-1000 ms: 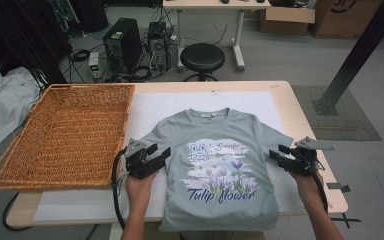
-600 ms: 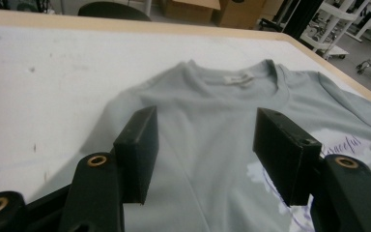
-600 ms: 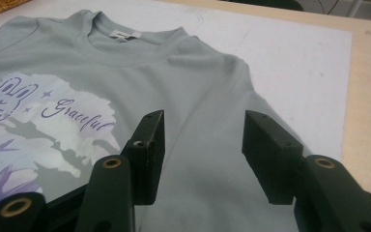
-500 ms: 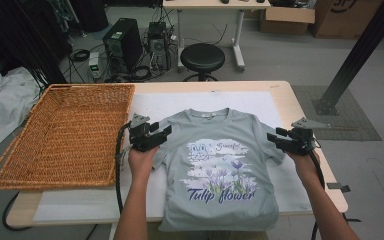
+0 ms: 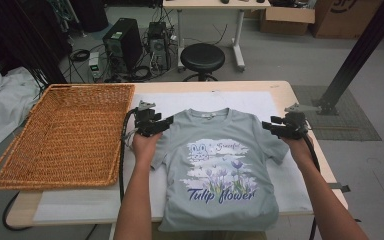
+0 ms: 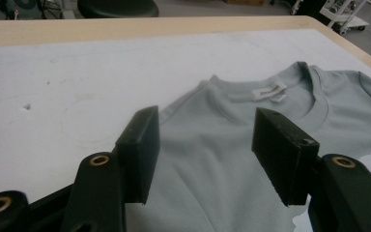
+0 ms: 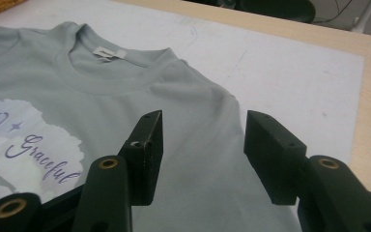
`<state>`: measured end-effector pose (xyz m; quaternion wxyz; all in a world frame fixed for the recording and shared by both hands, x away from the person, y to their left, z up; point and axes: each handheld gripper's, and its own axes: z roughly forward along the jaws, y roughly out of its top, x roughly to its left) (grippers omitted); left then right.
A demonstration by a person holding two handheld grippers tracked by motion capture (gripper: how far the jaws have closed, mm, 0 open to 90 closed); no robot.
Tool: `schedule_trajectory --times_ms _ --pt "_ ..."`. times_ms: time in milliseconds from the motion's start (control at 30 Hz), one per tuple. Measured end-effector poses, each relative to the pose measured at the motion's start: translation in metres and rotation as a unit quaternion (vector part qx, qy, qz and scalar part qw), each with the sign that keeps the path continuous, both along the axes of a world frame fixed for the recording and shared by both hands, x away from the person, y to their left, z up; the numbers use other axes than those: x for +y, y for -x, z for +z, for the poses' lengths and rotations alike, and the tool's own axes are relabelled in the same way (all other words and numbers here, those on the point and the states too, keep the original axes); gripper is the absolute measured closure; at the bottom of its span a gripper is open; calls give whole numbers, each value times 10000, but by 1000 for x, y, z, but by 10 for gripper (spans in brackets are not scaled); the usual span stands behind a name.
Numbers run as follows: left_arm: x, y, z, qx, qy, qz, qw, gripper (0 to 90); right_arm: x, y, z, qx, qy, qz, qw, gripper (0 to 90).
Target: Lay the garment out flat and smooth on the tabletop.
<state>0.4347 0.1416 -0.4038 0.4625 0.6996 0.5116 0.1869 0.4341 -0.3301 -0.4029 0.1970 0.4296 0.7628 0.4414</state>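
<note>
Hovering with fingers apart, the left gripper (image 5: 166, 121) and right gripper (image 5: 268, 125) flank the t-shirt (image 5: 220, 170) shoulders on the surface (image 5: 280, 92).

Dim, even, soft light; faint shadows, slight blur, no glare.

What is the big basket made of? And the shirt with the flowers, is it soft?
The basket looks like woven wicker or rattan: tan strands criss-cross in a matt, open weave. The shirt seems a soft knit cloth, probably cotton: it lies limp, with a ribbed collar and gentle folds at the shoulders. Its flower print looks flat and slightly smoother, perhaps ink.
</note>
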Motion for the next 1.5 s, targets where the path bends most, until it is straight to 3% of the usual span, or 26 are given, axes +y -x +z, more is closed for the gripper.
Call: schedule_trajectory --times_ms 233,367,500,633,833,933,1033,1133,1267,1333,1367,1400,1433,1500 --pt "5 -3 -4 10 -187 -92 9998 442 -1 -19 6 82 52 13 10000 490" --pt "5 -6 -9 -86 -113 -210 9997 427 0 -24 4 102 53 63 9999 489" --pt "0 -9 -15 -190 -316 -421 9984 412 -1 -27 -1 193 4 80 9998 484" --pt "-3 -13 -20 21 -559 -537 9970 430 0 -28 -2 189 12 110 9998 482" --pt "-6 -28 -19 64 -833 -305 9960 449 0 -29 -3 206 9 153 9997 473" --pt "-9 -39 -21 160 -954 -338 9947 450 -2 -28 -2 196 -21 126 9997 470" --pt "-12 -47 -30 360 -1108 -335 9926 336 -5 -28 -1 176 -54 99 9998 470" --pt "-12 -51 -39 578 -1182 -341 9907 364 -8 -30 -2 179 -75 48 9998 474" --pt "-10 -51 -41 602 -1224 -249 9903 468 -11 -37 -7 212 -120 -57 9997 493" --pt "-6 -51 -39 710 -1122 -113 9911 578 -11 -40 -9 245 -100 -76 9996 535" --pt "-5 -51 -39 763 -1062 -75 9914 720 -10 -43 -12 263 -16 -87 9996 565" --pt "-3 -51 -38 883 -917 -52 9919 792 -9 -45 -13 302 16 -79 9995 565" --pt "-2 -52 -38 937 -879 -26 9917 838 -6 -50 -14 376 142 -66 9992 586" --pt "-3 -53 -36 1064 -806 84 9910 849 0 -57 -13 370 230 -16 9990 599"
